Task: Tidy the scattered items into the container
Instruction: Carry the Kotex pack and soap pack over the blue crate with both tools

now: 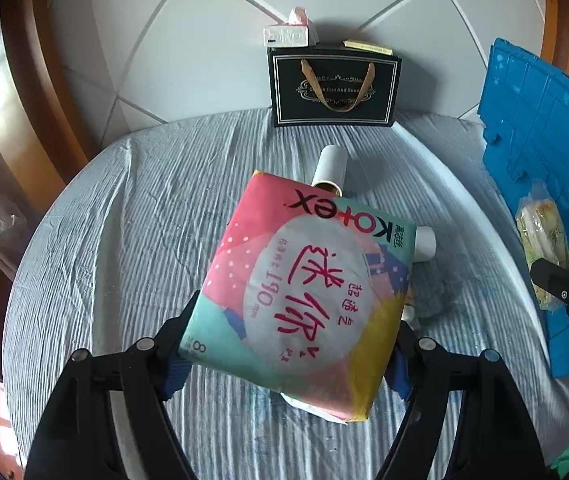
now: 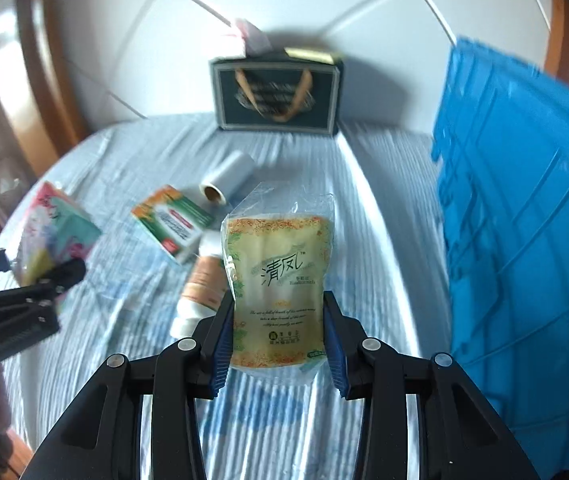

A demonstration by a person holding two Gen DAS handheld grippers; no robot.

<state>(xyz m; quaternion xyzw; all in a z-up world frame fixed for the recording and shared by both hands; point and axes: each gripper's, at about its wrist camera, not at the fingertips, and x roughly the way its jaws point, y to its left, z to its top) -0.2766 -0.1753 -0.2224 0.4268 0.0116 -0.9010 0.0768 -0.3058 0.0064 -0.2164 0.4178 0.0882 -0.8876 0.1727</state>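
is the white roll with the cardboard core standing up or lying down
Lying down. The white roll with the brown cardboard core rests on its side on the striped blue cloth, its open core end facing the camera.

Pink Kotex pack [image 1: 304, 292] and yellowish tissue packet [image 2: 280, 292] held aloft; blue crate [image 2: 524, 240], seemingly upright, right.

Blue crate [image 2: 524, 240]; blue-white striped cloth [image 1: 124, 240]

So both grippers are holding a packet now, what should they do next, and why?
Probably carry both toward the blue crate on the right. The left gripper grips the pink pad packet, the right gripper the tissue pack, both lifted off the cloth, so only moving over and dropping remains.
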